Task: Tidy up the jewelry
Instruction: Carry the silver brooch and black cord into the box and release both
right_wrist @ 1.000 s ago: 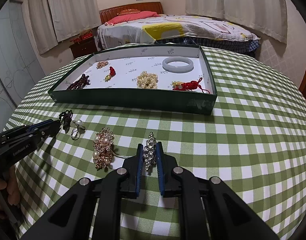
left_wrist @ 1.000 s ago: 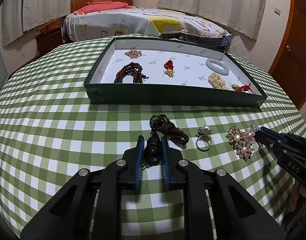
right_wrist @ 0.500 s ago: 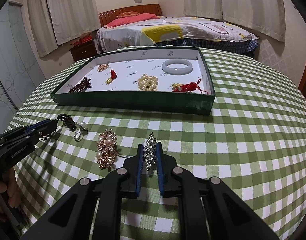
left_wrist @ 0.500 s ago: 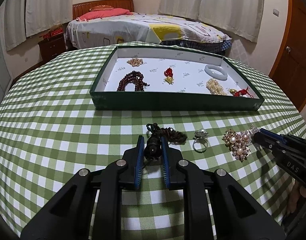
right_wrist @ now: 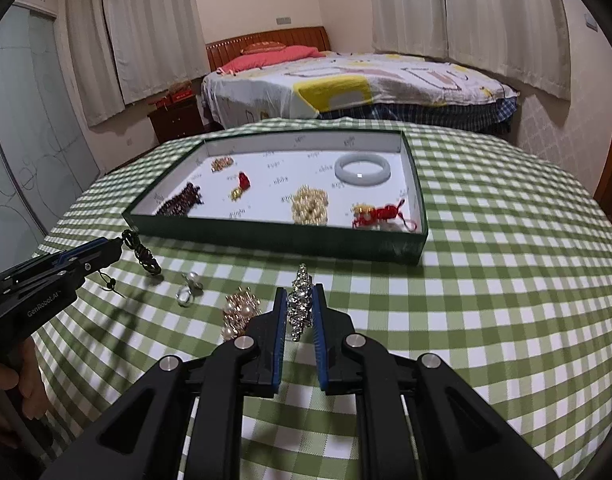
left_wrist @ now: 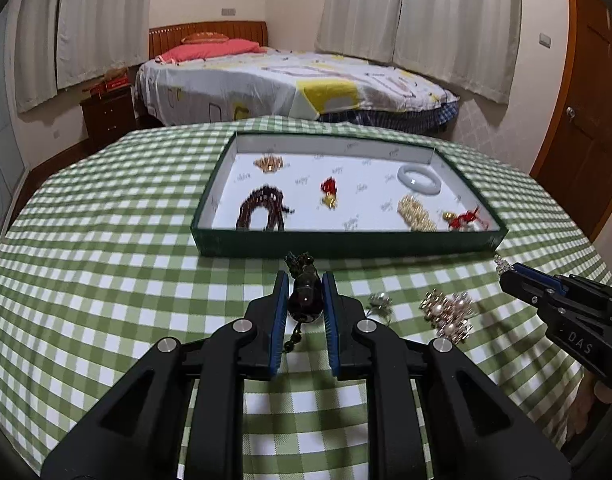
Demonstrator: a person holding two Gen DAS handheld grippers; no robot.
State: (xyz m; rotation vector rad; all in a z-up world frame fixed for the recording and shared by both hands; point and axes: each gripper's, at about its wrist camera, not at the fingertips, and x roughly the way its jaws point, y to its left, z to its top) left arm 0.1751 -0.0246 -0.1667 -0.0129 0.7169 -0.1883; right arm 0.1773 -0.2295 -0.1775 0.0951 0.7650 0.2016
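Observation:
My left gripper point(left_wrist: 304, 280) is shut on a dark beaded pendant cord point(left_wrist: 304, 294) and holds it above the green checked tablecloth; its cord hangs down in the right wrist view point(right_wrist: 144, 254). My right gripper point(right_wrist: 300, 294) is shut on a silver rhinestone brooch point(right_wrist: 300, 306), also lifted off the cloth. A green tray point(left_wrist: 345, 240) with a white floor lies ahead and holds a dark bead bracelet point(left_wrist: 264, 210), a white bangle point(right_wrist: 361, 168), a pearl cluster point(right_wrist: 310, 208) and red knot charms point(right_wrist: 379, 214).
A pearl ring point(right_wrist: 188, 286) and a gold pearl brooch point(right_wrist: 240, 312) lie on the cloth point(right_wrist: 485, 300) between the grippers. A bed point(left_wrist: 290, 80) and a nightstand point(left_wrist: 110, 114) stand behind the round table. A wooden door point(left_wrist: 581, 120) is at the right.
Both grippers have risen and moved towards the tray, each lifting its piece off the cloth. The dark cord, which lay on the cloth, now hangs from my left gripper.

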